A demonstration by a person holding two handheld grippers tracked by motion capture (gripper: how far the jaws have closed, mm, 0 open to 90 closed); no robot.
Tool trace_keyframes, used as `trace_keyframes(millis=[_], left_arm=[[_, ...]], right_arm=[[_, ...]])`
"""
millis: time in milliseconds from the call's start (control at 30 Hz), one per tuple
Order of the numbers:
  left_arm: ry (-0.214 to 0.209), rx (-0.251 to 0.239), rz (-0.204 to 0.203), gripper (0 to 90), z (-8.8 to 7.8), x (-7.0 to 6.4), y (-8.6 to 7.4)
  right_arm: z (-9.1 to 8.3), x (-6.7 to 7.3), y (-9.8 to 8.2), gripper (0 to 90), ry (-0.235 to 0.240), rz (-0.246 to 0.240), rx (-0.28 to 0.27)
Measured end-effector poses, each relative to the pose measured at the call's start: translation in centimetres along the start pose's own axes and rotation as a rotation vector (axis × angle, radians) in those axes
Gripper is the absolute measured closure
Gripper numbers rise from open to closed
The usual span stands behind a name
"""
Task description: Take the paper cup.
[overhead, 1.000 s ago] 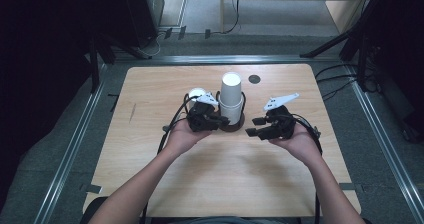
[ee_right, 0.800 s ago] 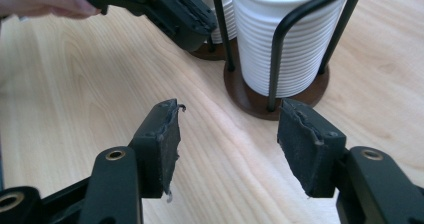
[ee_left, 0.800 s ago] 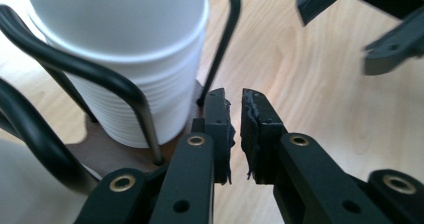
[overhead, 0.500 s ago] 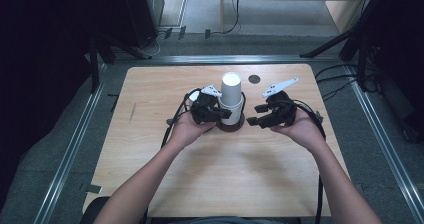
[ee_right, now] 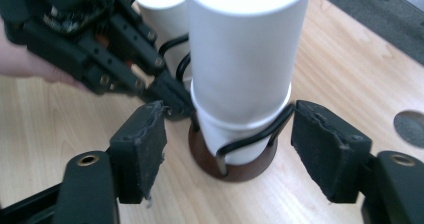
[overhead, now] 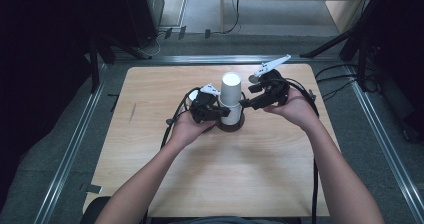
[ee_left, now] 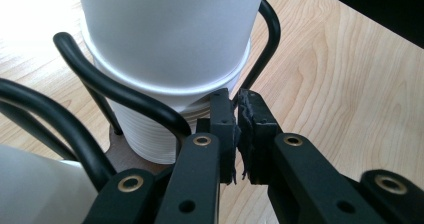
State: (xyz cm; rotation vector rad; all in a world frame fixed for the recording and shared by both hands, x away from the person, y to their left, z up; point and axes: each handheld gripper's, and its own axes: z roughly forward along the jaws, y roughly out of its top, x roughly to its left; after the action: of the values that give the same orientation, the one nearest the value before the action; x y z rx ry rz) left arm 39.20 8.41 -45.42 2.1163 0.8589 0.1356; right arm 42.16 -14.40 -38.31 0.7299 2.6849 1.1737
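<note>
cup stack (overhead: 231, 96) in wire holder (overhead: 230, 125), mid table (overhead: 150, 109)

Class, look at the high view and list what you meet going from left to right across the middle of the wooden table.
Person's left hand → left black two-jaw gripper → stack of inverted white paper cups in a black wire holder on a round brown base → right black two-jaw gripper → person's right hand.

Change since the earlier frames: the right gripper (overhead: 248, 103), earlier low over the surface (overhead: 150, 184) and apart from the stack of white cups (overhead: 231, 96), is now higher and farther forward, close beside the stack's right side. Its jaws have just been opening; the fingers (ee_right: 140, 149) now flank the stack in its wire holder (ee_right: 250, 134) without pressing on it.
</note>
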Motion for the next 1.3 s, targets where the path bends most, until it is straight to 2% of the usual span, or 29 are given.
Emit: trace_keyframes(millis=[200, 433, 600, 833, 1133, 1300], left_arm=[[0.011, -0.010, 0.007, 84.8, -0.1, -0.2, 0.1], [0.005, -0.018, 0.007, 82.8, -0.2, -0.3, 0.1], [0.017, -0.017, 0.014, 81.7, -0.2, -0.4, 0.1], [0.015, -0.020, 0.010, 81.8, -0.2, -0.3, 0.1], [0.014, -0.017, 0.011, 81.9, -0.1, -0.3, 0.1], [0.018, -0.016, 0.014, 81.9, -0.1, -0.3, 0.1]], right_arm=[[0.7, -0.5, 2.1, 26.4, 0.009, -0.017, 0.014], [1.3, -0.3, 4.3, 21.8, 0.004, -0.042, 0.028], [2.0, -0.3, 5.6, 21.6, -0.006, -0.045, 0.069], [2.8, -0.2, 6.5, 23.1, -0.009, -0.056, 0.101], [3.4, 0.0, 7.1, 31.4, -0.048, -0.044, 0.144], [3.3, -0.1, 7.1, 32.2, -0.055, 0.000, 0.153]])
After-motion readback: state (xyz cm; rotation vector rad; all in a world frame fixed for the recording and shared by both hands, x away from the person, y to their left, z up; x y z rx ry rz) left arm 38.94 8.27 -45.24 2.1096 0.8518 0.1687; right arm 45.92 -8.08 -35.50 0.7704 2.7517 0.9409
